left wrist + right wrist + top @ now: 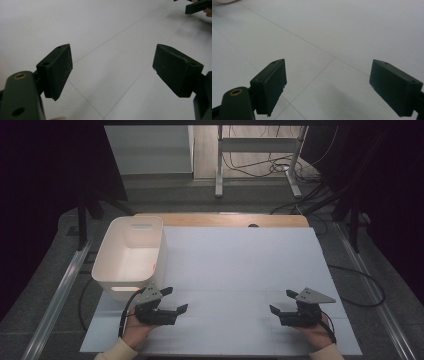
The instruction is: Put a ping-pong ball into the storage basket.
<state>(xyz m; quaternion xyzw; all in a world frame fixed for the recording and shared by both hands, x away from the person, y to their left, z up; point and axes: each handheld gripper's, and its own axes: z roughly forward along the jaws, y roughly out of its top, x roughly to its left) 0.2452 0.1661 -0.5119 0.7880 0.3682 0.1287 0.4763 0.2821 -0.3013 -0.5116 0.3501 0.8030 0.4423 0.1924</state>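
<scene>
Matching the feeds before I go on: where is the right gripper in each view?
High view: the right gripper sits low on the right, jaws open, aimed toward the table's middle.
Left gripper view: it is in the top right corner, far off and cut by the edge.
Right gripper view: its own jaws rise from the bottom, wide apart.
Shared landmark: the white sheet with thin seam lines.
</scene>
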